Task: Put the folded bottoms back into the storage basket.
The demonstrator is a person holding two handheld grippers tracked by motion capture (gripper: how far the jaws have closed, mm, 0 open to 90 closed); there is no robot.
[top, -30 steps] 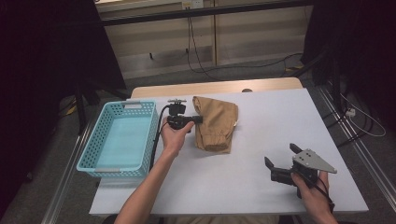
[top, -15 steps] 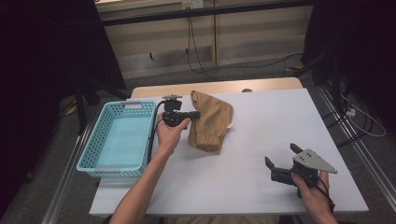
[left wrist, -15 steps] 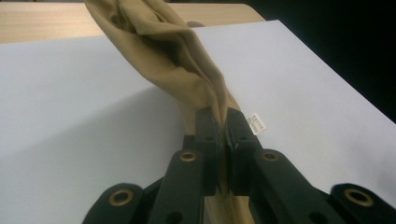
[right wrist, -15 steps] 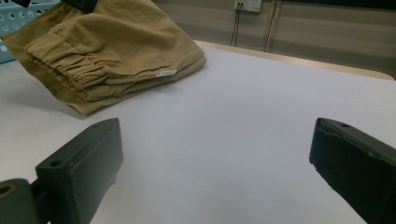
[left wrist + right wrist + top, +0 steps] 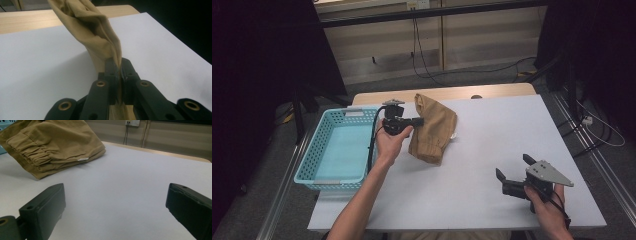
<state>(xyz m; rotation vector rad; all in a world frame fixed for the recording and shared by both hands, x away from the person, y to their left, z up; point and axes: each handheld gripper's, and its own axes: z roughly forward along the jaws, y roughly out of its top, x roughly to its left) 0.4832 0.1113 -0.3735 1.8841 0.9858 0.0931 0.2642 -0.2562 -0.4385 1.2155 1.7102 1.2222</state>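
Counting one tan garment (image 5: pixel 433 128), one basket (image 5: pixel 337 150)

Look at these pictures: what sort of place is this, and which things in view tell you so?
Probably a lab or workshop set up for recording handling tasks. A plain white table stands on a bare floor, cables trail along the back wall to a wall socket, and metal rails run beside the table.

The high view looks forward and down on the white tabletop (image 5: pixel 472 150) from above its near edge. The left gripper view sits close against the tan shorts (image 5: pixel 92 32). The right gripper view, low over the tabletop, faces those shorts from farther off.
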